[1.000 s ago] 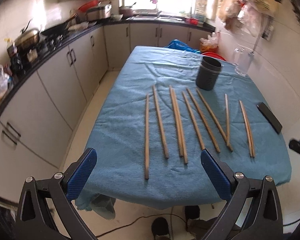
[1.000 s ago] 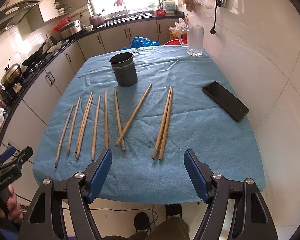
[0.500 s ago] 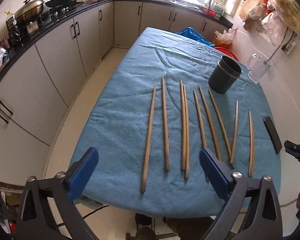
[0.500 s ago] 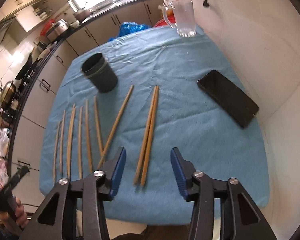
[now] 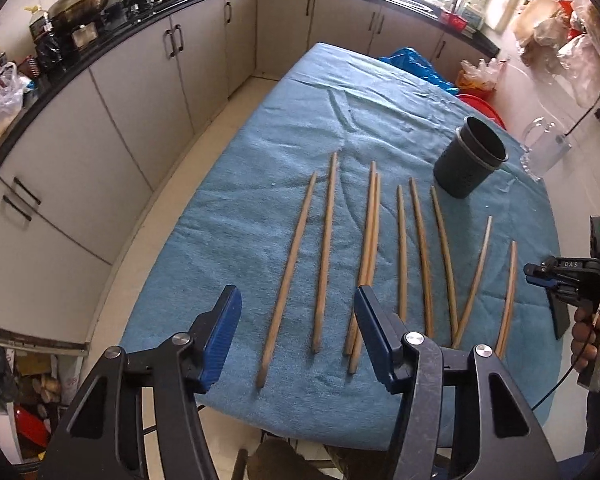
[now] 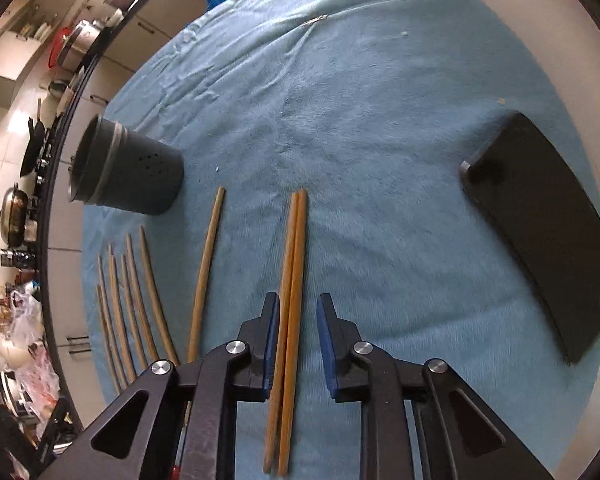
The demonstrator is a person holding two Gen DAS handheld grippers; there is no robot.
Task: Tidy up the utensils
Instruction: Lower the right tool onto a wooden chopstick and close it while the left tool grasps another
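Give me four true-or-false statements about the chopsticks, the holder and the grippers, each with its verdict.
1. The dark utensil holder stands upright and holds no chopsticks. True.
2. A pair of chopsticks lies between the right gripper's closing fingers. True.
3. The black phone lies inside the holder. False: it lies flat on the blue cloth.
4. The left gripper has lifted a chopstick. False: all lie on the cloth.

On the cloth-covered table [image 5: 236, 216] the chopsticks [image 5: 420, 256] lay side by side in a row (one pair [image 6: 292, 280] apart at its right end), with the holder [image 6: 132, 176] behind them, the phone [image 6: 548, 232] farther right, and the counter [image 5: 100, 40] to the left.
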